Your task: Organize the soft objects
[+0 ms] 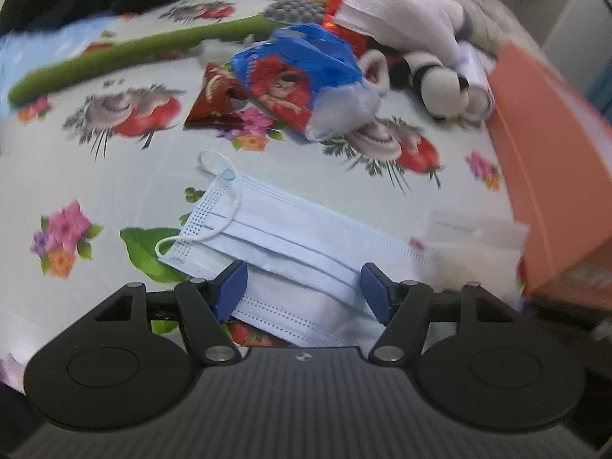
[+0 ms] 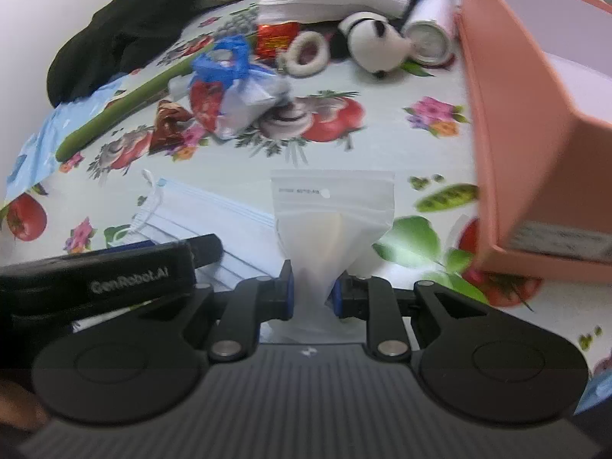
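Right gripper [image 2: 310, 290] jaws pinching white zip pouch [image 2: 332, 222], lifted nr pink box [image 2: 528, 134]. Left gripper [image 1: 304, 287] jaws spread over face mask [image 1: 290, 237] flat on table [image 1: 95, 176], not gripped. Early on: panda plush [image 2: 373, 40], blue snack bag [image 1: 302, 80], green stick [image 1: 126, 53], scrunchie [image 2: 306, 51] still loose. Nothing blocking box.

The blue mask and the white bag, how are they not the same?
The blue mask lies flat on the flowery cloth; the white bag is up, pinched in the right tool. The left tool hangs open over the mask without gripping it. The mask has ear loops; the bag has a printed label. Both are pale and soft.
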`<action>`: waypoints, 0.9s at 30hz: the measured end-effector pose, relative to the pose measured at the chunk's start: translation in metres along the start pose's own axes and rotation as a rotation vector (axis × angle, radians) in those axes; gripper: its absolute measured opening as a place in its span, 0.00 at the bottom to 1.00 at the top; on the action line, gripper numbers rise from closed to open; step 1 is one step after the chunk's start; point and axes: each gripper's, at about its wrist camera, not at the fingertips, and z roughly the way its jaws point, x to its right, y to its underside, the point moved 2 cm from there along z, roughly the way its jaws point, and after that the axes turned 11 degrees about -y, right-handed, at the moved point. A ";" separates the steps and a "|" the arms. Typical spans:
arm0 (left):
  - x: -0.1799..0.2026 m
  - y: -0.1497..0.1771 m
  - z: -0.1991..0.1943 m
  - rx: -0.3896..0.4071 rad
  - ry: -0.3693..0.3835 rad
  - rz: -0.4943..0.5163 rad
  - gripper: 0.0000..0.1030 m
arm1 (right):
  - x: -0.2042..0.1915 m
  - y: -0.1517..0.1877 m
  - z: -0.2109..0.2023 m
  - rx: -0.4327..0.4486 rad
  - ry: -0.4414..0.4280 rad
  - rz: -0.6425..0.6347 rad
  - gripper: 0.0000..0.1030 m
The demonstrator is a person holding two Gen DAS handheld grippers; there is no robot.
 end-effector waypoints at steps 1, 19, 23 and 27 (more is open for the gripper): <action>0.004 0.003 -0.001 0.013 -0.019 0.032 0.67 | 0.002 0.001 -0.003 0.005 0.008 -0.001 0.22; 0.019 0.001 -0.012 0.019 0.045 0.104 0.04 | 0.010 0.004 -0.062 0.110 0.011 -0.014 0.21; 0.019 -0.005 -0.032 0.032 0.080 0.079 0.04 | 0.009 -0.002 -0.079 0.139 0.001 -0.008 0.21; 0.022 -0.014 -0.063 0.070 0.113 0.065 0.04 | 0.009 -0.008 -0.095 0.167 0.000 0.001 0.21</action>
